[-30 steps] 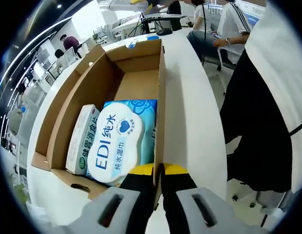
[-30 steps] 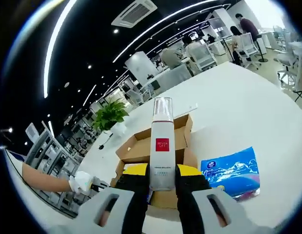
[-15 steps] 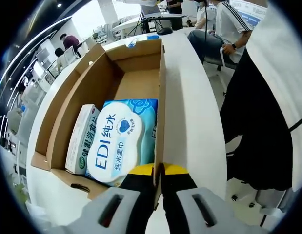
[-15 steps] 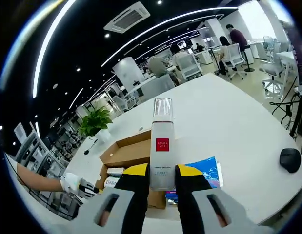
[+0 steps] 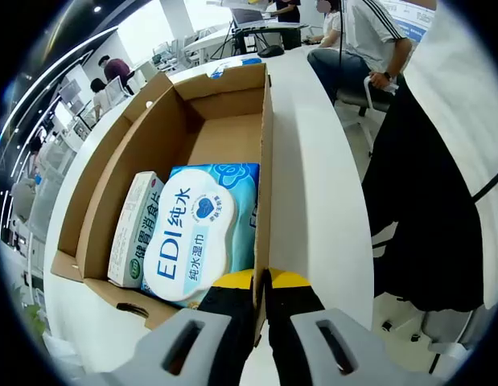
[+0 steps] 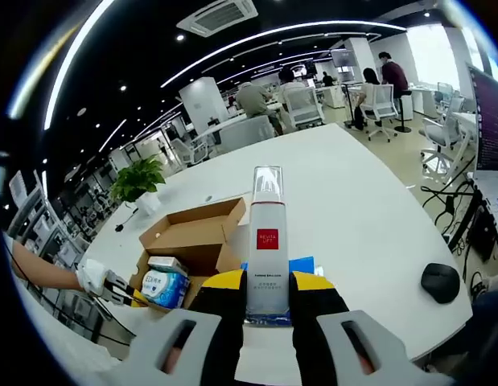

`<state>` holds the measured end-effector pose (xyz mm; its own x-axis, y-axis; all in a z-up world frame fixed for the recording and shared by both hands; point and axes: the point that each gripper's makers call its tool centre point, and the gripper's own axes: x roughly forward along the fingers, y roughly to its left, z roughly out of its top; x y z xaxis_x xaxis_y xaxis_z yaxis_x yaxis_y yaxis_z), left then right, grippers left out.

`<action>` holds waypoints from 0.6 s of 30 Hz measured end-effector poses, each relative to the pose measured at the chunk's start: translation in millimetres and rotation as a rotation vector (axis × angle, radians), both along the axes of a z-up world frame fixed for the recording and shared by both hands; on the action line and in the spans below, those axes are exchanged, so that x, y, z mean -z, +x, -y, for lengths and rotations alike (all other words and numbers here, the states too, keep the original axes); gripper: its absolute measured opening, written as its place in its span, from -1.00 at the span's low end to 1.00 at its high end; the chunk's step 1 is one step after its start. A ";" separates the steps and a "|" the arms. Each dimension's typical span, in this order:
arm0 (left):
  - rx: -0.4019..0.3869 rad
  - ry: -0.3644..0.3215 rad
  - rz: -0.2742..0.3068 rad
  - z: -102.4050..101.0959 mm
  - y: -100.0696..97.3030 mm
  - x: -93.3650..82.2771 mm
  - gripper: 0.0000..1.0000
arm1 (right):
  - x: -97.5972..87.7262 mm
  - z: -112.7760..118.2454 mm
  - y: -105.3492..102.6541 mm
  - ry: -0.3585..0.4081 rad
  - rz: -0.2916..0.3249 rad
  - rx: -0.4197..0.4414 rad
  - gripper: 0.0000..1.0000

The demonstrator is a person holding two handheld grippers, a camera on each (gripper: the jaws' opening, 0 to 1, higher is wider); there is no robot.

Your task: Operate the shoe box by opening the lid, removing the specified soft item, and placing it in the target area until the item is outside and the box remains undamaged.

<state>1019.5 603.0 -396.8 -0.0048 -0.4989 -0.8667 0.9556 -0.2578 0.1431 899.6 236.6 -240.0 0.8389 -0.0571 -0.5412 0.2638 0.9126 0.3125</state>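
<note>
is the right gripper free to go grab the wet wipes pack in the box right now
Probably not. The right gripper is shut on the bottle, so it would have to set that down first. The wet wipes pack lies uncovered in the open box.

Open-plan office: black ceiling (image 6: 136,48) with strip lights, white desks, swivel chairs (image 6: 381,100), potted plant (image 6: 136,178).

Your right view has swung

The box (image 6: 187,239) now sits lower left, and a mouse (image 6: 440,282) shows at right on the table (image 6: 345,185).
</note>
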 end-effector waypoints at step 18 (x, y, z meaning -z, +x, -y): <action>0.005 -0.001 0.000 -1.4 0.8 1.1 -0.93 | 16.3 47.1 -16.6 -0.168 -0.160 0.045 -0.62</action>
<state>1020.3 604.5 -398.0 -0.0071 -0.4996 -0.8662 0.9543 -0.2622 0.1434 883.0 189.5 -256.2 0.7380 -0.1935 -0.6465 0.3395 0.9344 0.1079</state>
